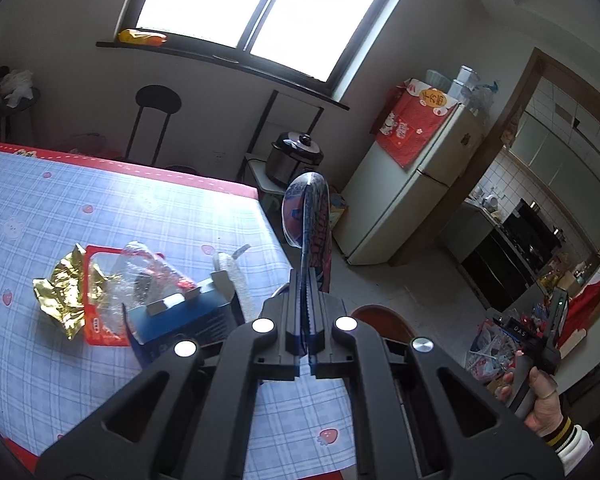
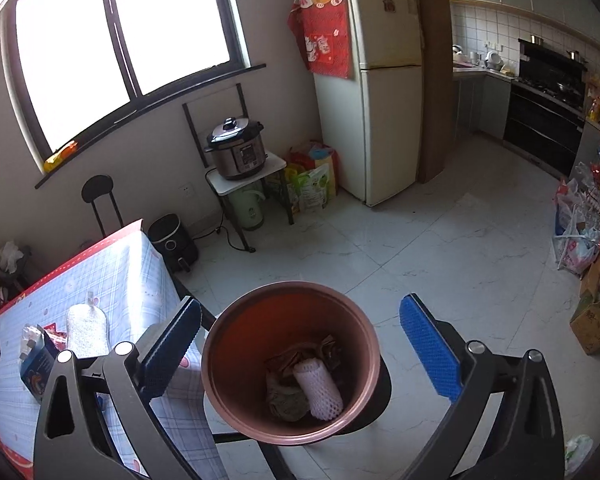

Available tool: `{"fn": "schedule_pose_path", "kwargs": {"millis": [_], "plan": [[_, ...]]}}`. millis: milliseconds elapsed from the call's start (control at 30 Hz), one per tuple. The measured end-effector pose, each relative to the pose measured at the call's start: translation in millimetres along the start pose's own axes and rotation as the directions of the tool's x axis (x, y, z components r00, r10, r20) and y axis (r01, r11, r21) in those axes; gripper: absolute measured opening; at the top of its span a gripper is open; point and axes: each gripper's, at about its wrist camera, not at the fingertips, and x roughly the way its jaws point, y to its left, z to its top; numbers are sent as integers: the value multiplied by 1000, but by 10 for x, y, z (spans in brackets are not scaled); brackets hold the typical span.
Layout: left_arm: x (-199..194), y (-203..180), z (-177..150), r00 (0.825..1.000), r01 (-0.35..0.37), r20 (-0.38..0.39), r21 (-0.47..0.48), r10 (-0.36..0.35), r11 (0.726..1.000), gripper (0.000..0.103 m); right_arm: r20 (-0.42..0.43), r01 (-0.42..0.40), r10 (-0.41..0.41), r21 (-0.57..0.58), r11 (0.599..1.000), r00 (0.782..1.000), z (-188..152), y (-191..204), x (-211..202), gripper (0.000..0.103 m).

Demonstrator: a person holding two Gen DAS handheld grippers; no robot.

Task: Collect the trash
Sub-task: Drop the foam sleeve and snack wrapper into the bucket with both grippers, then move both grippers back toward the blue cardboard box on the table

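Note:
My left gripper (image 1: 306,280) is shut on a shiny red-and-blue printed wrapper (image 1: 310,220), which stands upright out of the jaws over the table's right edge. On the blue plaid tablecloth (image 1: 100,208) lie a gold foil wrapper (image 1: 60,292), a red windowed pack (image 1: 100,326), clear plastic (image 1: 140,276), a blue box (image 1: 180,322) and a white foam net (image 1: 230,276). My right gripper (image 2: 300,306) hangs open and empty over a brown bin (image 2: 220,360) beside the table. In the bin lie a white foam net (image 2: 318,390) and crumpled wrappers (image 2: 286,400).
A cream fridge (image 2: 384,92) stands against the far wall. A rice cooker (image 2: 236,148) sits on a small stand, with an air fryer (image 2: 174,244) on the floor below. Bags and cardboard boxes (image 2: 592,320) line the right side. A black stool (image 1: 156,120) stands behind the table.

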Motion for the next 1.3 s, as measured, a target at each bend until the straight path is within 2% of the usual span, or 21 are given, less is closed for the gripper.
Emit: {"fn": "schedule_pose_path", "kwargs": {"millis": [133,300,533,567,600,667,700,767,933,1033,1167,1300], "plan": [[310,-431,41,995,96,-30,61,-94,994,6,24,1,-2,33,999,1000,1,-180,-241,98],[829,-1018,-34,975,209,-103,118,-198,971,7,39,26,-28,61,998,999,-98,-392,-468,98],[1566,-1757,-197,942,308,-194,168,-275,936,7,18,93,-94,53,994,995,-217,-713,-624,98],[1643,-1854,-204,937,322,-202,177,-286,930,9,18,101,-102,59,993,995,-224,-762,-640,98],[1706,-1940,-205,931,340,-210,189,-300,921,16,17,108,-109,66,992,994,-227,-812,-657,98],[1760,-2083,-201,924,361,-212,217,-318,907,72,17,120,-122,82,989,992,-246,-903,-709,98],[1747,-2123,-188,925,366,-196,225,-326,903,77,18,125,-127,88,988,992,-242,-935,-727,98],[1694,-2128,-151,919,385,-183,230,-349,894,80,25,134,-136,93,987,990,-223,-962,-757,98],[1483,-1905,-87,944,322,-157,252,-290,913,95,31,127,-130,75,989,991,-176,-877,-786,98],[1308,-1668,-51,962,262,-145,248,-232,932,97,36,113,-115,49,992,993,-153,-728,-789,98],[1008,-1283,12,985,147,-123,259,-118,955,97,35,77,-78,16,997,996,-158,-477,-780,98],[650,-788,50,996,37,-83,245,-17,969,97,23,31,-31,-11,999,999,-182,-165,-722,98]]}}
